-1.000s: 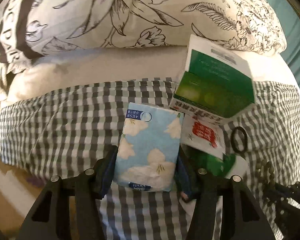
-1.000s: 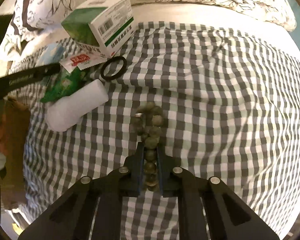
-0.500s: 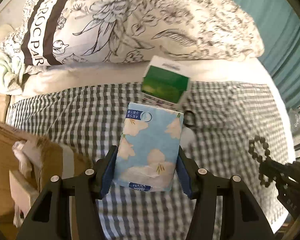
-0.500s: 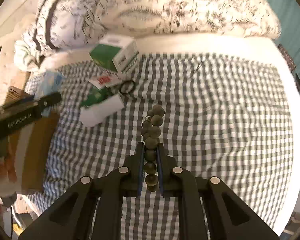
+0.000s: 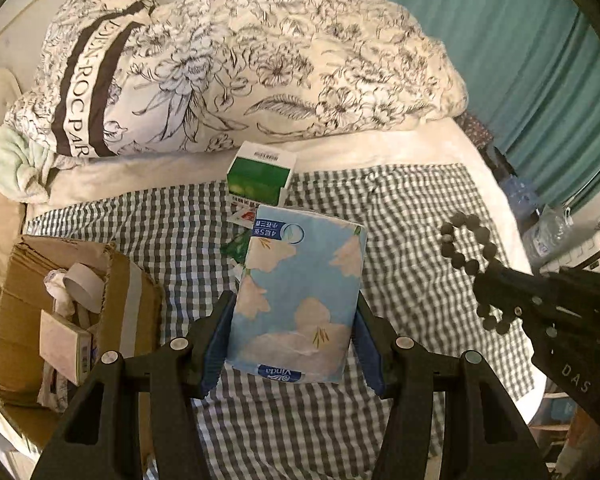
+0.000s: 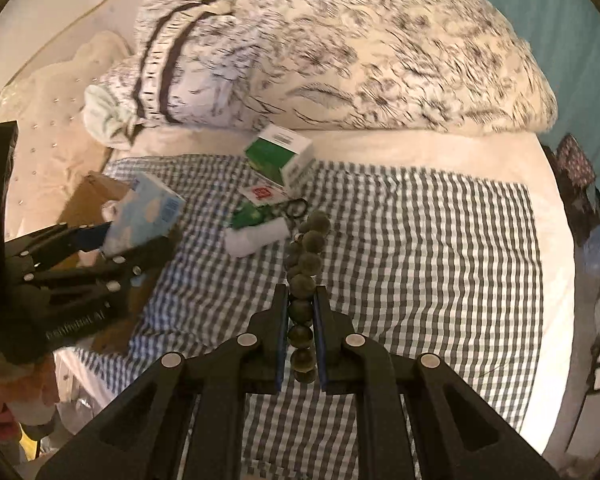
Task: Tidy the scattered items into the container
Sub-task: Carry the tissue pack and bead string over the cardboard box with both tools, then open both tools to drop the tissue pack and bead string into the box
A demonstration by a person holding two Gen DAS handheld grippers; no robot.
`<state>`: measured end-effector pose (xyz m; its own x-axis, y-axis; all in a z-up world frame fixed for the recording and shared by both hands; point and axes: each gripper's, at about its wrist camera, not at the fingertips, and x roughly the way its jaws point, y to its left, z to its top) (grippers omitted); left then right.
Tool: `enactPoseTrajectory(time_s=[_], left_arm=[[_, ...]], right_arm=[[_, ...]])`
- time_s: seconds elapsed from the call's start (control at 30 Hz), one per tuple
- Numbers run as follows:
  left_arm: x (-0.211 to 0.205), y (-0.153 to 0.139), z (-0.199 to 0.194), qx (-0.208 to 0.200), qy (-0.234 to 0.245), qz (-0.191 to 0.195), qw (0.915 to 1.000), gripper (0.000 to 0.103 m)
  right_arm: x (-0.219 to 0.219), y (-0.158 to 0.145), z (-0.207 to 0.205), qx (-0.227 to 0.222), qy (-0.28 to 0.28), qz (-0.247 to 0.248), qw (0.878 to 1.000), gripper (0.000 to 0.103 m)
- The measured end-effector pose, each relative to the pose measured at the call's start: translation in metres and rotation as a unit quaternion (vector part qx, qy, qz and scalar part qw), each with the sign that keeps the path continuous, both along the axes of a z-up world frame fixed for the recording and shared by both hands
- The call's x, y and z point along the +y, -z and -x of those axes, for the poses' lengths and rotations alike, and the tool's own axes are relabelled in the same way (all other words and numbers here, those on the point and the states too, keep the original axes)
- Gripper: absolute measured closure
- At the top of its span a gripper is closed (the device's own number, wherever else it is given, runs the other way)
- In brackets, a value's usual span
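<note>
Both tongs have risen off the bed since a second ago: left tongs (image 5: 296,340) clamp the tissue pack (image 5: 298,300), right tongs (image 6: 300,334) pinch shut on the bead bracelet (image 6: 306,276). Both items look ready for the cardboard box (image 5: 132,300). Left view shows the box's contents; right view shows green box (image 6: 280,156), sachets, hair tie (image 6: 296,208) left on the bed.

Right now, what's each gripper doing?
Left gripper: closed on the blue tissue pack.
Right gripper: closed on the bead bracelet.
</note>
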<state>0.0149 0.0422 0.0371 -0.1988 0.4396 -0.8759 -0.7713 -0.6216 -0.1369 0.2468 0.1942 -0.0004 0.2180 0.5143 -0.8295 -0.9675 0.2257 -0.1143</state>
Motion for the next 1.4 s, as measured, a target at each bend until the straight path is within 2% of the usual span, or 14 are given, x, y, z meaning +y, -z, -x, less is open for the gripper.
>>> enactPoseTrajectory(time_s=[0.3,0.53,0.8,1.03,1.17,1.3,1.33,1.37,1.4], left_arm=[[-0.042,-0.04,0.011,0.02,-0.059,-0.011,0.998,0.047],[-0.101,-0.042,0.036,0.021,-0.124,-0.008,0.992,0.047],[-0.177,-0.022,0.073,0.01,-0.195,0.012,0.9806,0.047],[-0.236,0.007,0.114,-0.018,-0.245,0.026,0.9691,0.047],[-0.255,0.028,0.135,-0.037,-0.256,0.034,0.9653,0.047],[-0.264,0.047,0.149,-0.054,-0.249,0.04,0.9662,0.045],[-0.265,0.05,0.151,-0.059,-0.244,0.04,0.9671,0.044],[-0.264,0.053,0.154,-0.063,-0.241,0.041,0.9675,0.039],[-0.264,0.057,0.156,-0.071,-0.237,0.04,0.9682,0.031]], right_arm=[[0.004,-0.034,0.04,-0.013,-0.073,-0.025,0.997,0.092],[0.026,-0.03,0.089,-0.013,-0.143,-0.02,0.989,0.092],[0.064,-0.001,0.169,0.0,-0.236,0.004,0.972,0.092],[0.102,0.035,0.24,0.001,-0.298,0.031,0.954,0.092],[0.126,0.055,0.269,0.001,-0.321,0.045,0.946,0.092],[0.149,0.073,0.287,0.003,-0.326,0.058,0.944,0.091],[0.153,0.074,0.289,0.006,-0.325,0.057,0.944,0.089],[0.158,0.077,0.291,0.013,-0.321,0.061,0.945,0.083],[0.163,0.078,0.293,0.02,-0.316,0.066,0.946,0.061]])
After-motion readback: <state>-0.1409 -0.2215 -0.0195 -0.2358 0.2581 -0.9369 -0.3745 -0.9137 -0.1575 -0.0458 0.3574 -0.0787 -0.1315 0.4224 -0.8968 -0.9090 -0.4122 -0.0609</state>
